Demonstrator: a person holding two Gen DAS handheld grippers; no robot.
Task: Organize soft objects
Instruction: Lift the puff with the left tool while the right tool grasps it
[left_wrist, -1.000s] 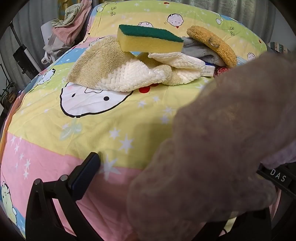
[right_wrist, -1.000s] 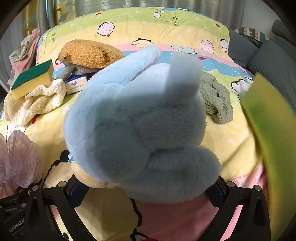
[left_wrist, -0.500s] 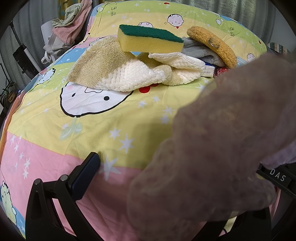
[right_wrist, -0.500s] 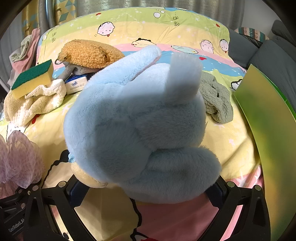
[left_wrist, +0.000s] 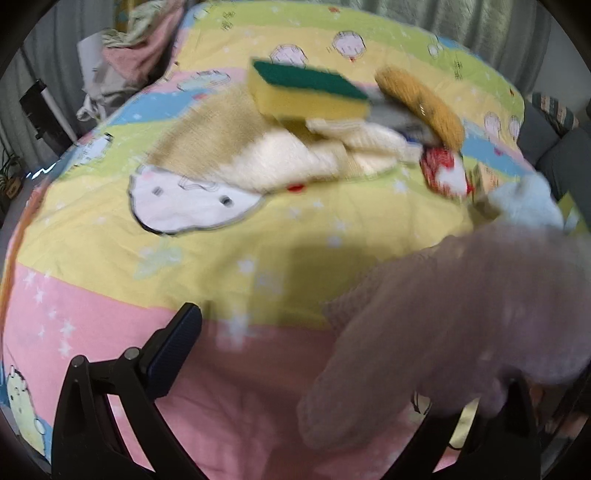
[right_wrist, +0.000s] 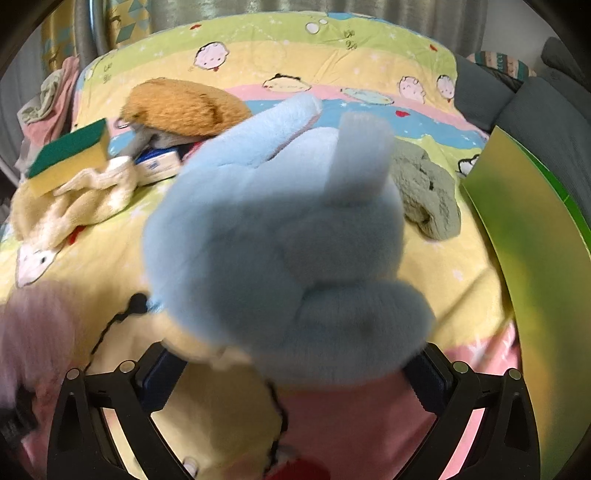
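Note:
A pale pink mesh puff (left_wrist: 461, 314) fills the lower right of the left wrist view and covers the right finger of my left gripper (left_wrist: 351, 350). The left finger (left_wrist: 173, 347) stands far out, clear of the puff, so the jaws look open. In the right wrist view my right gripper (right_wrist: 295, 354) is shut on a big light-blue plush toy (right_wrist: 273, 251), one finger on each side. On the far part of the bedspread a yellow-green sponge (left_wrist: 306, 92) sits on a cream towel (left_wrist: 280, 162), next to a brown fuzzy piece (right_wrist: 184, 107).
A grey-green cloth (right_wrist: 424, 192) lies right of the plush, and a tissue pack (right_wrist: 159, 162) lies under the brown piece. A green board (right_wrist: 524, 236) stands at the right. Clothes (left_wrist: 125, 62) are piled at the far left, and dark cushions (right_wrist: 535, 103) are at the far right.
Both views are now blurred by motion. The left gripper has pulled back, so the puff sits lower right and the blue plush shows. In the right view the puff dropped toward the lower left.

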